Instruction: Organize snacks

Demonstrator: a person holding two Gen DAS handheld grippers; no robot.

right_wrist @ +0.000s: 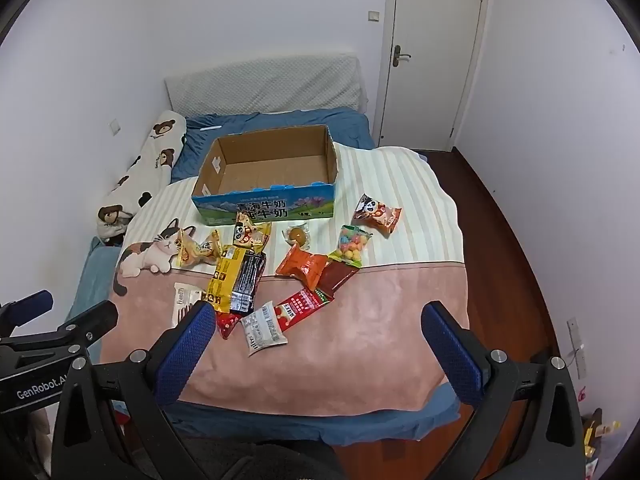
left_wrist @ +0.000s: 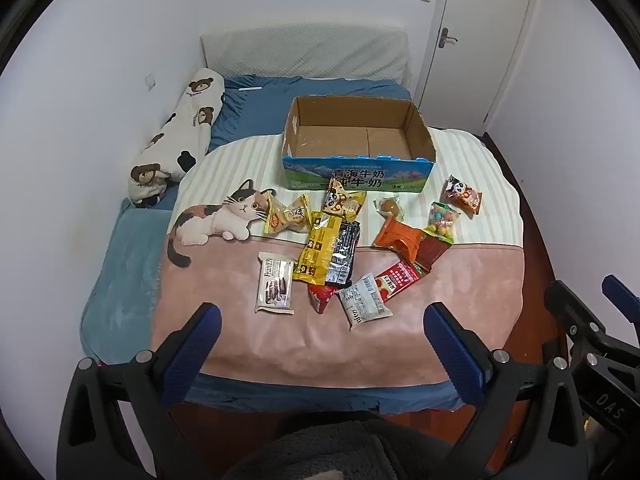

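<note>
Plainly, the snacks [left_wrist: 332,252] are lying scattered on the cat blanket [left_wrist: 360,344] over the bed, just in front of the cardboard box [left_wrist: 356,172], which is sitting empty and open-topped, probably waiting to receive them. The left gripper [left_wrist: 322,322] and right gripper [right_wrist: 318,320] are hovering at the near edge, jaws spread wide, gripping nothing.

Both wrist views look down the bed [left_wrist: 132,264] from its foot, sharing the snacks [right_wrist: 240,276].

Matt cardboard box [left_wrist: 357,141], glossy plastic snack packets [left_wrist: 320,252] (crinkled), soft cloth blanket [left_wrist: 440,280].
</note>
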